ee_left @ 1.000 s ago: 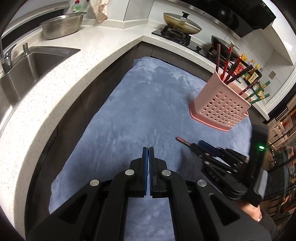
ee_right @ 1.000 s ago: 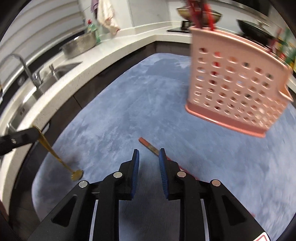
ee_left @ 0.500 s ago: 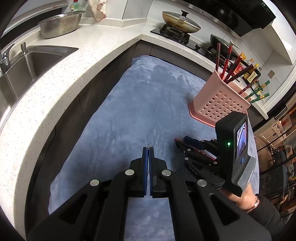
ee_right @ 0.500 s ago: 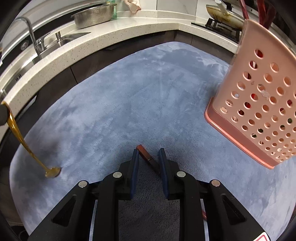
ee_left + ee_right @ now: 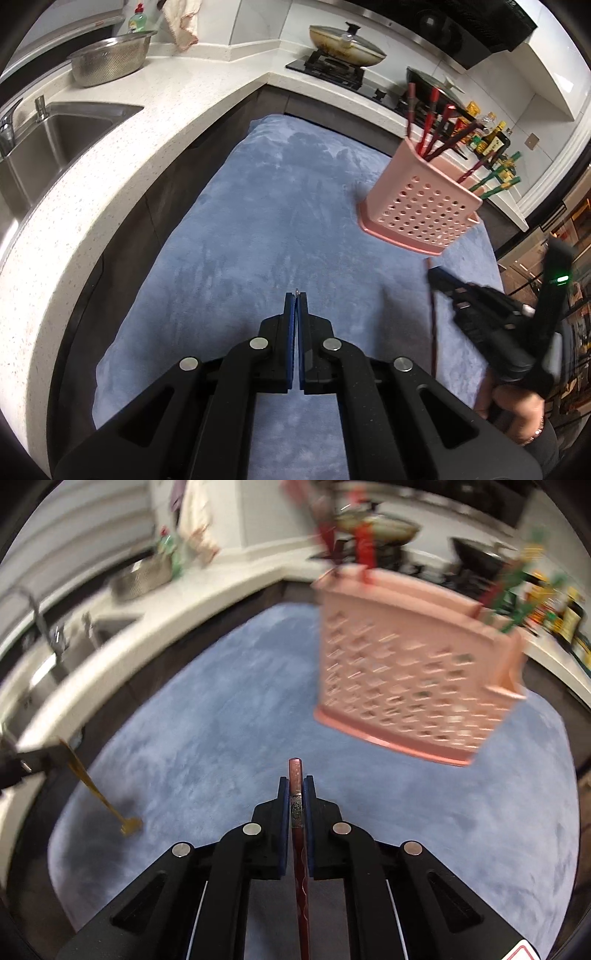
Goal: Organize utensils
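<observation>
A dark red chopstick (image 5: 297, 834) is gripped in the right tongs (image 5: 295, 786), whose jaws have just been closing on it; it lies along the fingers, its blunt end poking out in front. The pink holder (image 5: 413, 686), already filled with chopsticks, is seen ahead and to the right on the blue cloth (image 5: 221, 720), and open cloth lies between. The left tongs (image 5: 295, 302) are shut on a thin gold spoon (image 5: 96, 794), and are placed farther from the holder, near the white bench (image 5: 92, 184).
</observation>
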A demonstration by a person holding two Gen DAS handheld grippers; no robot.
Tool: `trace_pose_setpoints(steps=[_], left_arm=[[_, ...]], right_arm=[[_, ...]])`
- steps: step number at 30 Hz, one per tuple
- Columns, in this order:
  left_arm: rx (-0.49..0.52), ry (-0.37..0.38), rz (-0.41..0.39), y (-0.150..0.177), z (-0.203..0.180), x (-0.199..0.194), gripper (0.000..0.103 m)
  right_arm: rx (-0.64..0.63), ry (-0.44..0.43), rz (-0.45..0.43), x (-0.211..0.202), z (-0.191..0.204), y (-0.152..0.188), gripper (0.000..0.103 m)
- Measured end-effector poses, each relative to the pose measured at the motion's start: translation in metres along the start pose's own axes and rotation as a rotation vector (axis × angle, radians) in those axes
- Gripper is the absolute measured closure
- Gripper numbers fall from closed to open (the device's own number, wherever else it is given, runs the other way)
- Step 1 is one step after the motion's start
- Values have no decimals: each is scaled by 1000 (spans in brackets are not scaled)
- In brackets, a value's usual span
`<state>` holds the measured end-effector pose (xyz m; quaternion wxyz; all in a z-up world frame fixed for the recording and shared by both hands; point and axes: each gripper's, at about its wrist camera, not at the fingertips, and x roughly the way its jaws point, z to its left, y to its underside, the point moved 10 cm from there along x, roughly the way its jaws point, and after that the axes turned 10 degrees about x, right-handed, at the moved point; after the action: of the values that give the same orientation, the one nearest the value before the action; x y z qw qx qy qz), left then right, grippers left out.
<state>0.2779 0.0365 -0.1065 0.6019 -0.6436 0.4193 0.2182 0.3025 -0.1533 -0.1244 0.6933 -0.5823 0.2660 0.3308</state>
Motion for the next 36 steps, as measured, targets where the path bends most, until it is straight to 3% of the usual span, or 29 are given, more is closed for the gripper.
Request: trace_pose_setpoints(steps=[11, 19, 27, 36], left_arm=[[91, 94, -43, -39, -68, -36, 102], [168, 187, -146, -118, -131, -74, 102], [210, 183, -232, -199, -177, -80, 102], [215, 115, -191, -230, -179, -28, 102]], right_arm=[[190, -16, -286, -134, -44, -68, 96], [256, -67, -432, -198, -65, -133, 96], [293, -96, -500, -212, -78, -197, 96], [324, -111, -537, -193, -86, -248, 96]])
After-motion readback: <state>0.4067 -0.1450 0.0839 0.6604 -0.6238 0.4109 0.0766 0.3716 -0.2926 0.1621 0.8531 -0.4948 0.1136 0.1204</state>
